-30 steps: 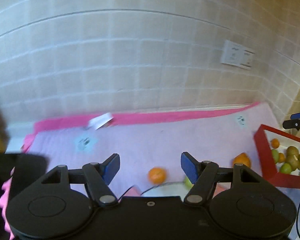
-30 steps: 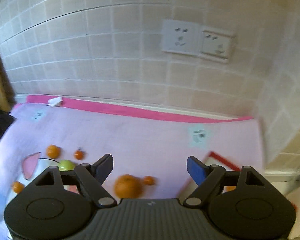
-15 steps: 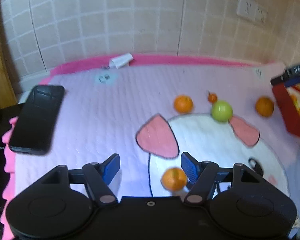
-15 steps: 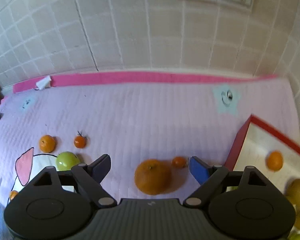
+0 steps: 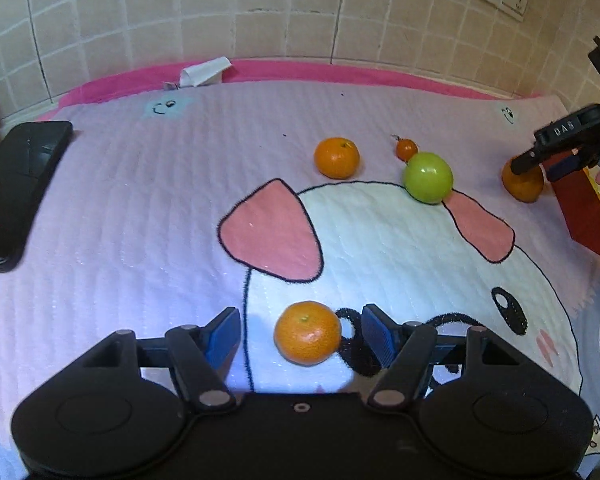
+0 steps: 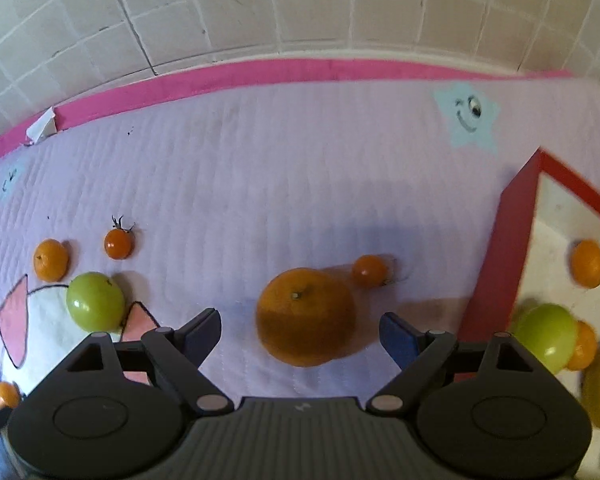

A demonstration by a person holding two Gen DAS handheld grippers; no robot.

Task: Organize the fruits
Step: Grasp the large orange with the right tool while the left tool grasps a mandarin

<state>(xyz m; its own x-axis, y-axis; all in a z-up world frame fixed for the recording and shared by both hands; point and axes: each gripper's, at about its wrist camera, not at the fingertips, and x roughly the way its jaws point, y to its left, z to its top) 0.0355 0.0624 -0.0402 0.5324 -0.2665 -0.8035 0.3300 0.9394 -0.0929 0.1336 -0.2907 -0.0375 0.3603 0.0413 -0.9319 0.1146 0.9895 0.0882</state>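
A small mandarin [image 5: 307, 332], stem end up, is seen on the white cartoon face of the mat. A second mandarin [image 5: 336, 157], a cherry tomato [image 5: 406, 149] and a green apple [image 5: 428, 177] are grouped farther back. A larger orange [image 6: 305, 316] is found beside the red box [image 6: 496, 264], a cherry tomato [image 6: 369, 271] just behind it. More fruit is held inside the box.

The only legible text is the white lettering "DAS", printed on the black body of the right tool [image 5: 568, 148] at the right edge of the left wrist view.
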